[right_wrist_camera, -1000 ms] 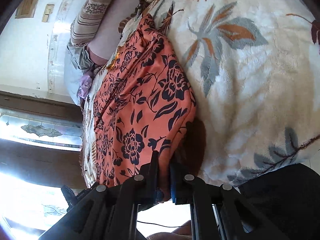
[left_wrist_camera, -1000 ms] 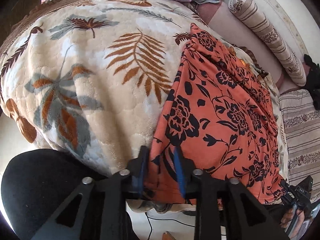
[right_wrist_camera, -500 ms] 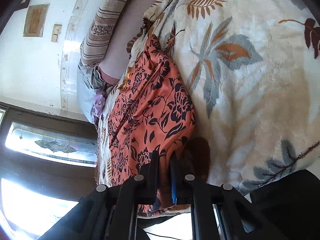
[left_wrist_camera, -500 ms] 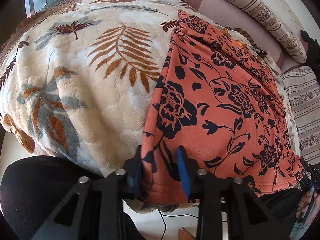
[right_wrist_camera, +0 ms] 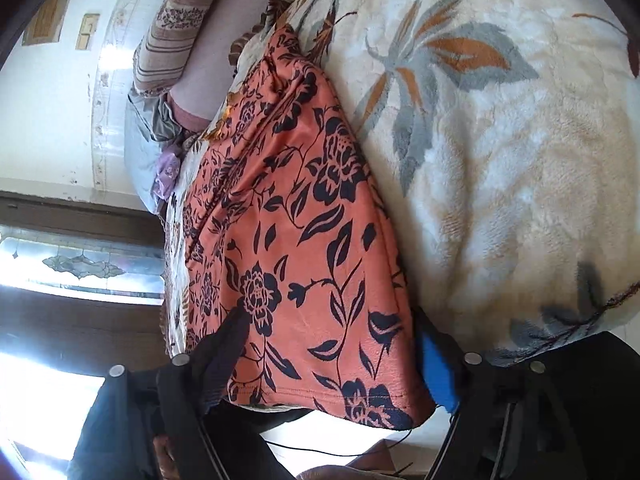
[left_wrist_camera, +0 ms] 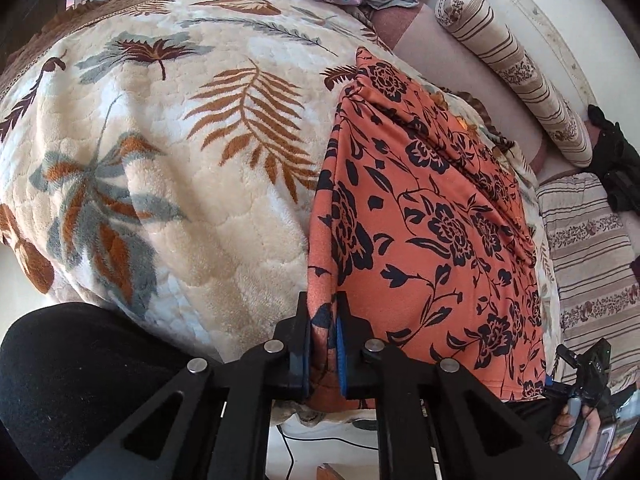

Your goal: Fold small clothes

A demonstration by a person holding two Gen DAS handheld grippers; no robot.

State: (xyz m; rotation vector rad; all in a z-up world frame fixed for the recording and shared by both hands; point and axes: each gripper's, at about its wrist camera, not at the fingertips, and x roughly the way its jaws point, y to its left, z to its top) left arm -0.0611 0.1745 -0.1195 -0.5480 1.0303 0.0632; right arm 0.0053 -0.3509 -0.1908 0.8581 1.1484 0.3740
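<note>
Garment: orange cloth with black flower print (left_wrist_camera: 432,216), lying on cream plush leaf-patterned blanket (left_wrist_camera: 168,168) over bed, near hem hanging at bed edge.
Left tongs (left_wrist_camera: 323,344): clamped on near left hem corner.
Right tongs (right_wrist_camera: 332,364): spread wide, straddling near right hem corner, not pinching.
Long axis: running straight away from both tongs toward striped bolster pillow (left_wrist_camera: 516,68).
Nearer side: left, already gripping.

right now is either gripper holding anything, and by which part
Left gripper pinches the orange floral garment at its near hem corner; right gripper is open, holding nothing.
</note>
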